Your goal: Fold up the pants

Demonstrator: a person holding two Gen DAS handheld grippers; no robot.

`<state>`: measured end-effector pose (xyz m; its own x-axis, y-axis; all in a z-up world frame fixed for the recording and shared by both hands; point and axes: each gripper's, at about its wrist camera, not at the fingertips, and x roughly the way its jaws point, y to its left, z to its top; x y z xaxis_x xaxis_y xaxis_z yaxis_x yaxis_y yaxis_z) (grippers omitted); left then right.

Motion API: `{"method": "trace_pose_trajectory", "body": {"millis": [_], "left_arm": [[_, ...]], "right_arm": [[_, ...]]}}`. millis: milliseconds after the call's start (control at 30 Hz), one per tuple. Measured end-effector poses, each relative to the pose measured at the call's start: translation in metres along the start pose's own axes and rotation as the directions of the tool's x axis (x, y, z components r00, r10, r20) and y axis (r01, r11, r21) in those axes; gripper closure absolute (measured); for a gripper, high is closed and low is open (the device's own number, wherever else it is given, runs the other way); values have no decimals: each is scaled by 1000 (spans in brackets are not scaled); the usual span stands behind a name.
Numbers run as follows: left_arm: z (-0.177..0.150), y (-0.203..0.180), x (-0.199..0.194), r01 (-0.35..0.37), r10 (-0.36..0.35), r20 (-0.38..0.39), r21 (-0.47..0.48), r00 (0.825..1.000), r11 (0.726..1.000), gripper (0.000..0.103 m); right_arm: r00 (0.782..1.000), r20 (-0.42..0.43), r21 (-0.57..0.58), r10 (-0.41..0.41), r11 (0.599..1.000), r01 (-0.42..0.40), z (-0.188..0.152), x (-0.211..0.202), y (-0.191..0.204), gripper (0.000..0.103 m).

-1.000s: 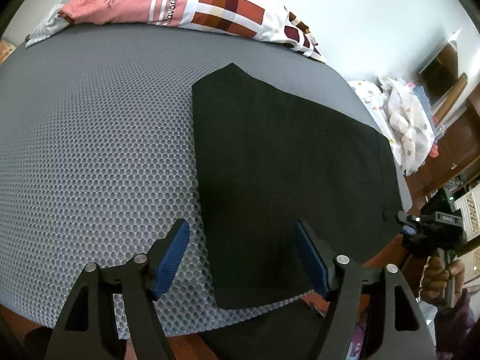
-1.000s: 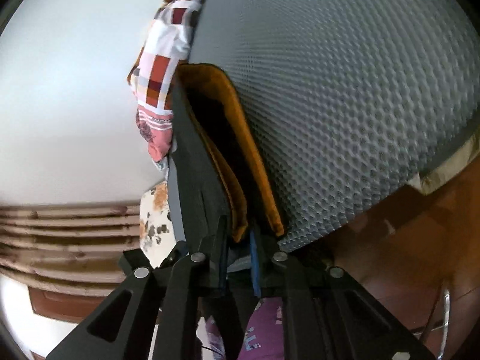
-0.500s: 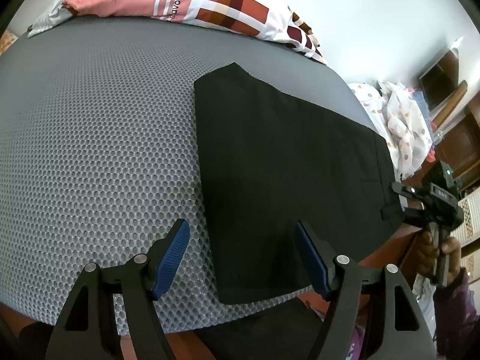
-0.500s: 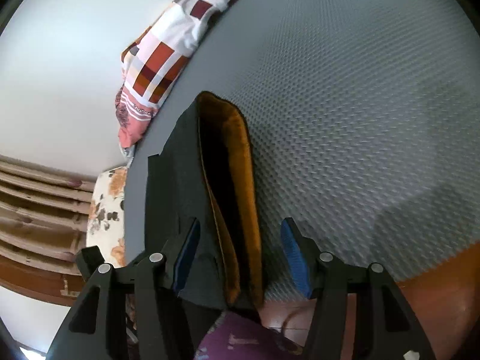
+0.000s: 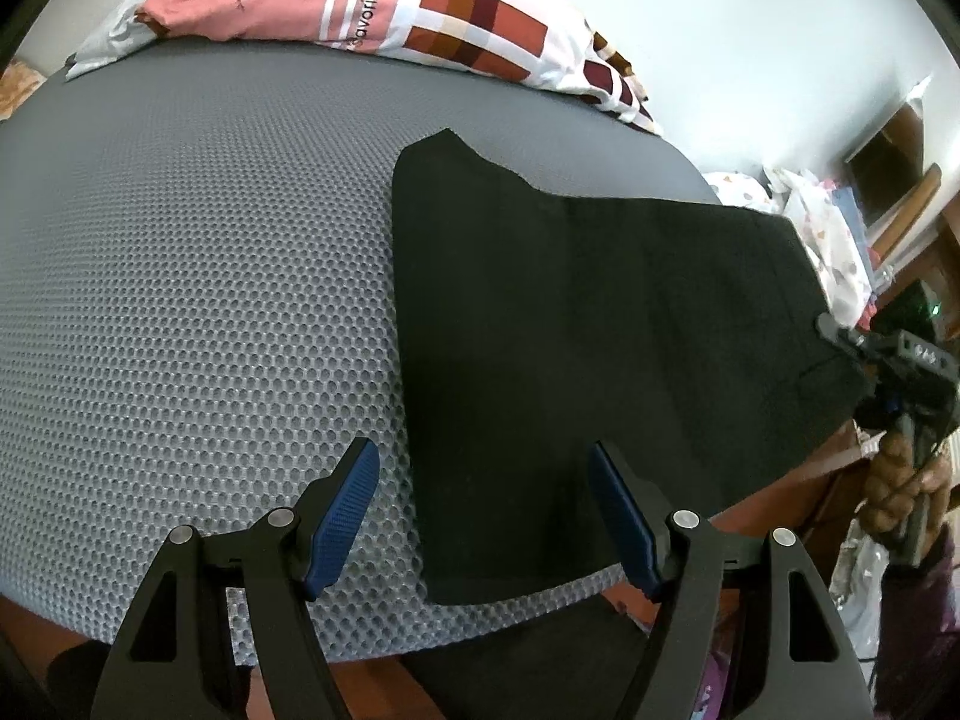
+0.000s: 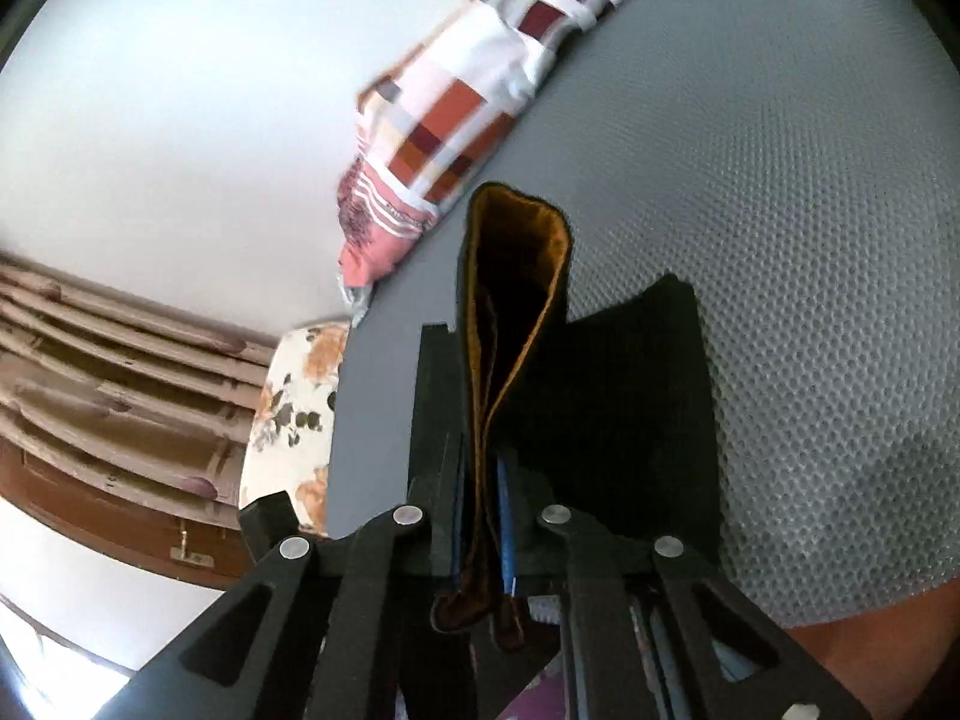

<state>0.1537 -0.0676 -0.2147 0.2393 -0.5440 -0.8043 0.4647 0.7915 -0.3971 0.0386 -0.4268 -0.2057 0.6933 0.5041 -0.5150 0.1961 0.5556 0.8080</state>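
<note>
Black pants (image 5: pixel 576 348) lie folded flat on the grey mesh mattress (image 5: pixel 192 276). My left gripper (image 5: pixel 483 519) is open and hovers over the pants' near left corner, touching nothing. My right gripper (image 6: pixel 483 516) is shut on the pants' waistband (image 6: pixel 516 324), whose orange lining gapes open upward. In the left wrist view the right gripper (image 5: pixel 864 354) sits at the pants' right end by the mattress edge.
A patchwork pink, white and red quilt (image 5: pixel 384 6) lies along the far edge of the mattress. A pile of light clothes (image 5: pixel 822 228) and wooden furniture (image 5: pixel 888 180) stand beyond the right side. A floral cushion (image 6: pixel 294 402) and wooden louvres (image 6: pixel 108 360) show left of the bed.
My right gripper opened half a second ago and has now shut again on the waistband, lifting it. My left gripper stayed open, drifting slightly over the pants' corner.
</note>
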Motion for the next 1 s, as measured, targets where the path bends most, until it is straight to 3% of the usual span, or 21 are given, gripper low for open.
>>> {"method": "trace_pose_trajectory", "body": {"millis": [133, 233, 433, 533, 600, 867, 1000], "left_arm": [[1, 0, 11, -11, 11, -22, 2, 1000, 1000, 28], [2, -2, 17, -18, 18, -34, 11, 999, 1000, 28], [7, 1, 13, 10, -10, 10, 8, 1000, 1000, 28], [10, 6, 8, 75, -75, 32, 2, 997, 997, 28], [16, 9, 13, 124, -123, 3, -3, 992, 992, 28], [33, 12, 41, 153, -151, -75, 28, 986, 988, 28], [42, 11, 48, 176, -171, -84, 55, 982, 983, 27]], "right_arm": [[995, -30, 149, -92, 984, 95, -15, 14, -63, 94], [998, -24, 191, -54, 980, 57, -20, 13, -74, 94], [992, -54, 110, -113, 987, 118, -11, 16, -55, 85], [982, -24, 22, -186, 982, 186, -4, 11, -38, 67], [975, -11, -26, -222, 975, 222, -1, 9, -32, 56], [950, -63, -100, -305, 949, 298, 8, 26, -44, 56], [954, -71, -119, -290, 952, 281, 11, 27, -45, 55]]}}
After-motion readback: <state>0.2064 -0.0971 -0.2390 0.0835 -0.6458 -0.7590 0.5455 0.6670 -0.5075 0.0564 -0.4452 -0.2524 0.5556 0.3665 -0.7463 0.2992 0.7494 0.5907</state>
